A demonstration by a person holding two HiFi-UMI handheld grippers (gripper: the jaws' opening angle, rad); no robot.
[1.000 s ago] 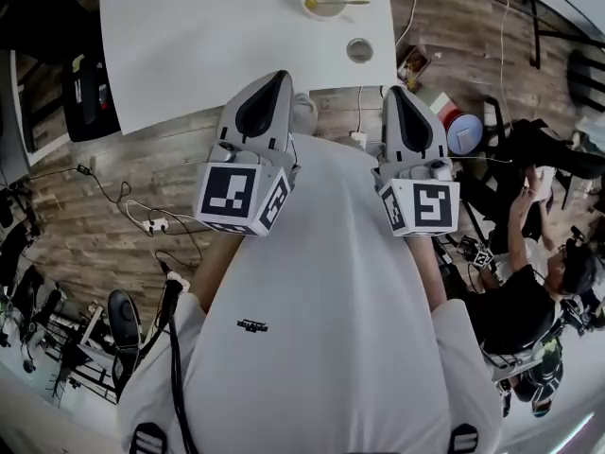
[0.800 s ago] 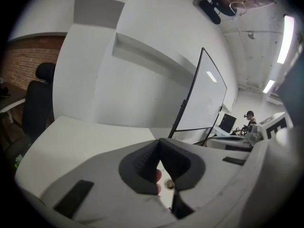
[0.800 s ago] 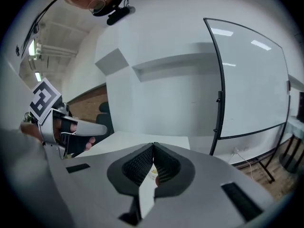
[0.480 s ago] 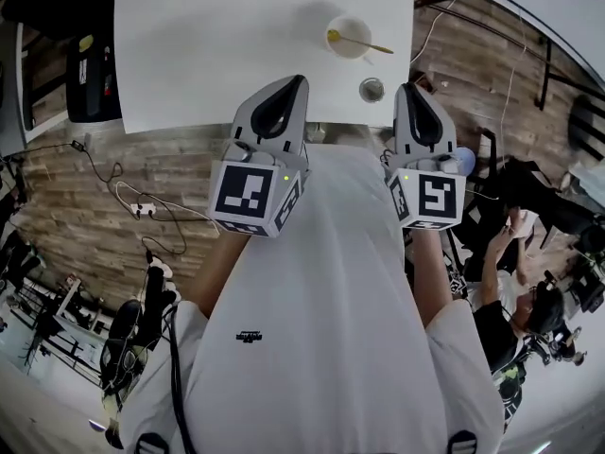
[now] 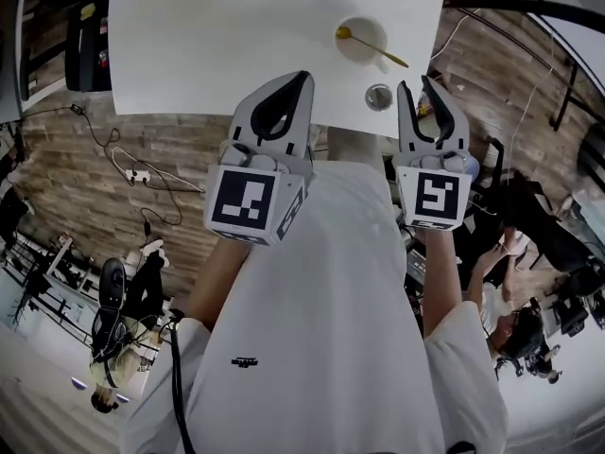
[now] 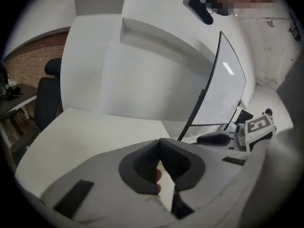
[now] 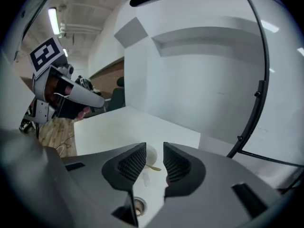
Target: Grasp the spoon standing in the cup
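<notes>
A white cup [image 5: 359, 38] stands near the far right corner of the white table [image 5: 217, 36], with a gold spoon [image 5: 375, 49] leaning out of it to the right. Both grippers hover at the table's near edge, short of the cup. My right gripper [image 5: 419, 85] is just right of the cup's line; its jaws are opening with nothing between them. In the right gripper view, the cup [image 7: 151, 155] and the spoon [image 7: 153, 167] show through the gap of that gripper [image 7: 154, 148]. My left gripper [image 5: 298, 78] is shut and empty, and its pads meet in the left gripper view [image 6: 160, 142].
A small round metal lid [image 5: 378, 96] lies on the table near the edge, between the cup and my right gripper. Wooden floor with cables [image 5: 142, 173] lies left of me. A seated person [image 5: 510, 301] and a black frame [image 5: 529, 12] are at the right.
The right gripper's jaws have gone from shut to apart. Both grippers have moved forward over the table's near edge, and the cup and lid now lie closer to the right gripper.
</notes>
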